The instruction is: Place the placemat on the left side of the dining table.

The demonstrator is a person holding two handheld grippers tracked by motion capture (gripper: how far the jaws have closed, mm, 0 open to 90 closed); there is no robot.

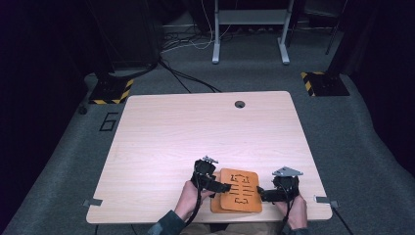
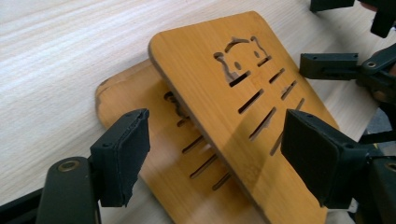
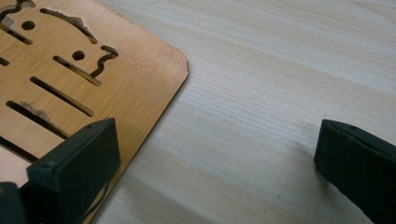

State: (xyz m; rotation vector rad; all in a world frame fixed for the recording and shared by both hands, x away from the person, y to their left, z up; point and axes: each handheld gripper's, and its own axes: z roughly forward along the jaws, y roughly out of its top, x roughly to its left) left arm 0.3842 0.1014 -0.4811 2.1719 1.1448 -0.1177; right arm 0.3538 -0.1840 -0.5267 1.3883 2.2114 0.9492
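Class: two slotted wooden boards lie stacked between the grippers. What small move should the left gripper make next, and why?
Probably close the left gripper further on the upper board. Its jaws stand apart on either side of that board's raised edge, not yet pressing it, while the lower board lies flat on the table.

Upper board (image 2: 219,107): honey-orange bamboo, fine straight grain, cut-out cat face above rows of slanted slots. Lower board (image 2: 140,112): same orange bamboo, same slot pattern, darker edge. Worktop (image 1: 195,132): pale blond wood, faint lengthwise grain. Left claw (image 1: 222,187), right claw (image 1: 262,192): matt black. Floor (image 1: 357,127): grey carpet; two yellow-and-black striped base plates (image 1: 111,91).
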